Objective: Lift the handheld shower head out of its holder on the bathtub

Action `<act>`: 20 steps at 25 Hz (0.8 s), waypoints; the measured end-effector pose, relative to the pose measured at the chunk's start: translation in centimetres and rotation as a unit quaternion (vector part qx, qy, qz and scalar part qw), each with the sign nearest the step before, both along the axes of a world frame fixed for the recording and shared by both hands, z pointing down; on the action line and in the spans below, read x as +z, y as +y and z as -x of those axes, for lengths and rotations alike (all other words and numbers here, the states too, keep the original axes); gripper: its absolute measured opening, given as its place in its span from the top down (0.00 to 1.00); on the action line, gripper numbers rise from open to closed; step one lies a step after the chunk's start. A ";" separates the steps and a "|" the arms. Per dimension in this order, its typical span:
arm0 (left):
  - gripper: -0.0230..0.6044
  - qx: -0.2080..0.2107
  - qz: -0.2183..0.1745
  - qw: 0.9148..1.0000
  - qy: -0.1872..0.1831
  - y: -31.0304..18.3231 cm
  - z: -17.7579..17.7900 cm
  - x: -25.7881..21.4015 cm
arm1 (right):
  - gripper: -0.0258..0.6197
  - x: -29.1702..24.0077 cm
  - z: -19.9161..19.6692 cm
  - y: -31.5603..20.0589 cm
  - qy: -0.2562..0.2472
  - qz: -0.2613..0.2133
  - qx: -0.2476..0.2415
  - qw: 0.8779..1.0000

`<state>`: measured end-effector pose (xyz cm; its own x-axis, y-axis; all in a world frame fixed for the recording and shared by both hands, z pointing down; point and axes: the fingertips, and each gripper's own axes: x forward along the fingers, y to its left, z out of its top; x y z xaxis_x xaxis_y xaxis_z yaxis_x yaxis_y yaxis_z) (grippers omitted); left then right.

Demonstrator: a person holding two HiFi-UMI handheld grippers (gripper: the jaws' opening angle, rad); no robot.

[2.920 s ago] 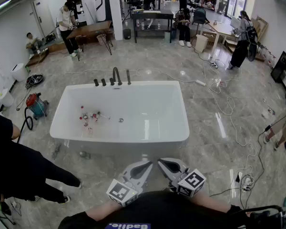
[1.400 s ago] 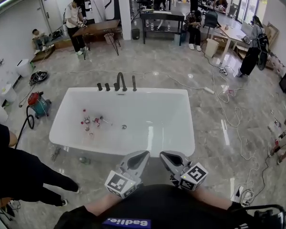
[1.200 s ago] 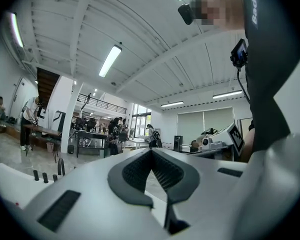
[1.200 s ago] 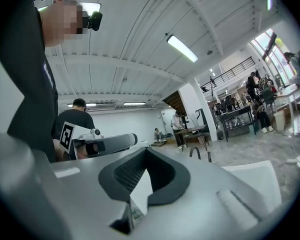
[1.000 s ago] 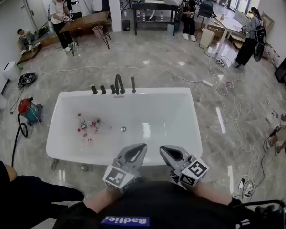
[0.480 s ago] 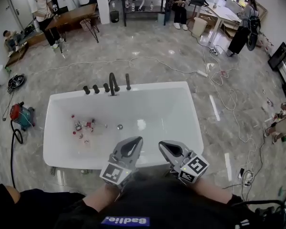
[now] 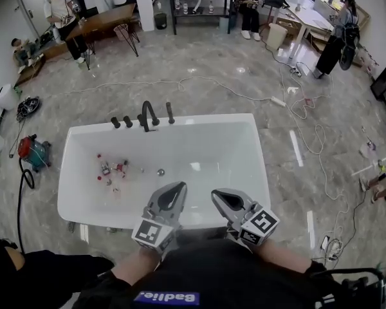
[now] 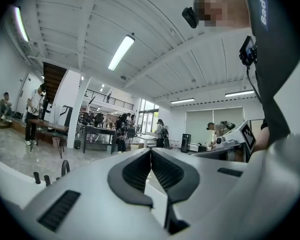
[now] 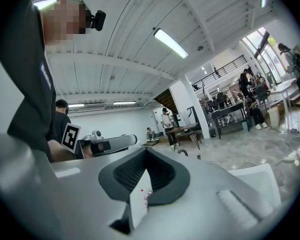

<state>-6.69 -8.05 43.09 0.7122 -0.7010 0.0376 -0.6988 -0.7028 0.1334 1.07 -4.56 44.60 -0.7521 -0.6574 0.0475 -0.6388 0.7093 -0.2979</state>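
Observation:
The white bathtub (image 7: 260, 167) lies ahead in the head view. On its far rim stands a dark set of fittings: two low knobs, a curved spout (image 7: 147, 115) and, rightmost, the upright handheld shower head (image 7: 170, 112) in its holder. My left gripper (image 7: 181, 186) and right gripper (image 7: 214, 194) hover side by side over the tub's near rim, both shut and empty, pointing level toward the fittings and well short of them. In the left gripper view the jaws (image 8: 151, 150) meet and the spout (image 8: 65, 168) shows low at the left. The right gripper (image 9: 146, 149) sees the spout (image 9: 182, 153) just past its tips.
Small red and white items (image 7: 110, 170) and a drain (image 7: 160, 172) lie on the tub floor. A red and teal vacuum (image 7: 31, 152) with a hose stands left of the tub. Cables (image 7: 312, 134) trail over the marble floor at the right. People and tables stand far behind.
The tub has drawn closer and both grippers have advanced from short of its near rim to over it. The dark-clothed person at the left has slid mostly out of view.

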 end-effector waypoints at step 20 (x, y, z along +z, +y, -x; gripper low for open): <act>0.95 -0.089 -0.019 0.995 -0.044 -7.1 -5.2 -1.1 | 0.96 0.6 -6.5 -7.3 0.004 -0.024 -0.045 0.999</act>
